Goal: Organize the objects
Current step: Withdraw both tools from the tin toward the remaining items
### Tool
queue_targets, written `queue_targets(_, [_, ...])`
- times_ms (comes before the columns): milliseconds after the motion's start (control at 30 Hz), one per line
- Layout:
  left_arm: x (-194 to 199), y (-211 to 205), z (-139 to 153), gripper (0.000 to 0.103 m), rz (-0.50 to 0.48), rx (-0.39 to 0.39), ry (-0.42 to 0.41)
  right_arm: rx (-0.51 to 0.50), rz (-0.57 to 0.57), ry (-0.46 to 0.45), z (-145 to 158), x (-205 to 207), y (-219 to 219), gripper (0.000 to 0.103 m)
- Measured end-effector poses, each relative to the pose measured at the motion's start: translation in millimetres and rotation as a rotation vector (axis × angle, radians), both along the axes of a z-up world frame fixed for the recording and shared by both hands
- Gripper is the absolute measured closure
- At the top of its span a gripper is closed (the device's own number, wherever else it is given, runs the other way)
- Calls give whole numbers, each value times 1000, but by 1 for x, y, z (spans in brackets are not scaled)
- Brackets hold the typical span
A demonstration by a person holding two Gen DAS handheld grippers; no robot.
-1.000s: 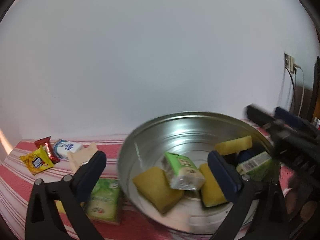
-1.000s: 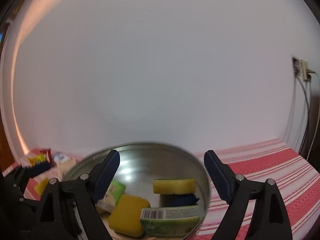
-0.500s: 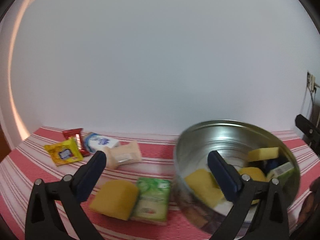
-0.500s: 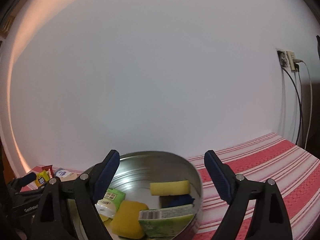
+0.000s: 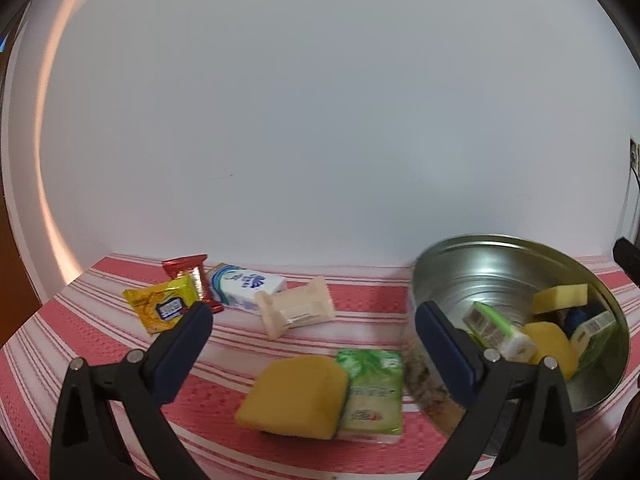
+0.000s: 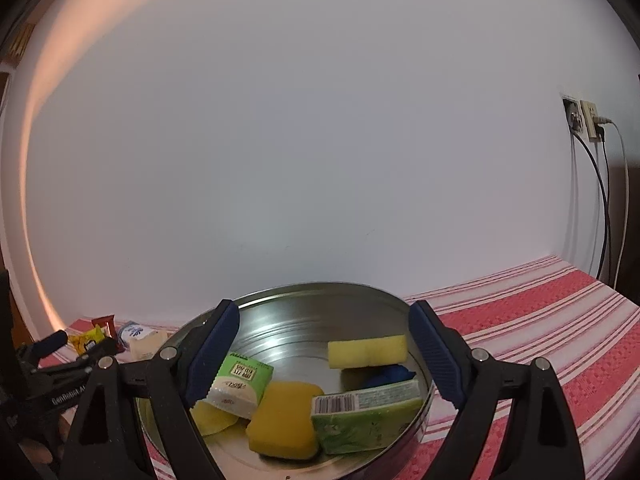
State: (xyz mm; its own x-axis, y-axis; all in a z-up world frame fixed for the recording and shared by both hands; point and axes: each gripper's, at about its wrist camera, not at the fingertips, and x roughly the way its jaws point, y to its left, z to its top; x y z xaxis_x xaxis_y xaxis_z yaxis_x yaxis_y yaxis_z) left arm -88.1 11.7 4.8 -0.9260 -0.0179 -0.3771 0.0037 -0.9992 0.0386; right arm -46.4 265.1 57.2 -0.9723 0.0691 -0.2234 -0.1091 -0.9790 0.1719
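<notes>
The left gripper (image 5: 314, 330) has its jaws spread wide with nothing between the pads. Nearest, just ahead of them and slightly toward the right finger, a yellow sponge (image 5: 294, 396) lies flat on the red-and-white striped cloth (image 5: 100, 344), its right edge touching a green tissue pack (image 5: 372, 392). Farther on, between the fingers, a beige wrapped bar (image 5: 296, 312) lies tilted. Beyond the left fingertip sit a yellow snack packet (image 5: 162, 306), a red wrapped candy (image 5: 192, 276) and a white-and-blue tissue pack (image 5: 244, 288), all close together near the wall. To the right, past the right finger, stands the round metal tin (image 5: 460, 276), partly hidden by that finger.

The right gripper (image 6: 324, 354) also stands wide open, holding nothing, with the tin (image 6: 320, 296) filling the gap between its fingers. Nearest in the tin are a rounded yellow sponge (image 6: 286, 418) and a green pack with a barcode (image 6: 368, 418), side by side. By the left finger a green-and-white carton (image 6: 240, 384) leans over another yellow piece (image 6: 212, 420). Farther back a pale yellow sponge block (image 6: 368, 351) rests above a blue object (image 6: 390, 374), too hidden to identify.

Counted outside the tin: one sponge, one green pack, one beige bar, one white-and-blue pack, one yellow packet, one red candy. Inside: three yellow pieces, one green pack, one carton, one blue thing.
</notes>
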Motion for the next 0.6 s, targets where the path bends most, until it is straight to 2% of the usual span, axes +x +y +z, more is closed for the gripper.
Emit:
queue_targets(200, [-2,-17,-3,0,5,-16,-3,-11,-12,-2,-2,8,-11,15])
queue_targets(400, [-7,-45,-3,0,37,-10,-18,23,18,-11,-7,15,-31,15])
queue_targets(600, [-17,-80,-6,0,72,46,-59,53,104,-34,-10,24,-63,15])
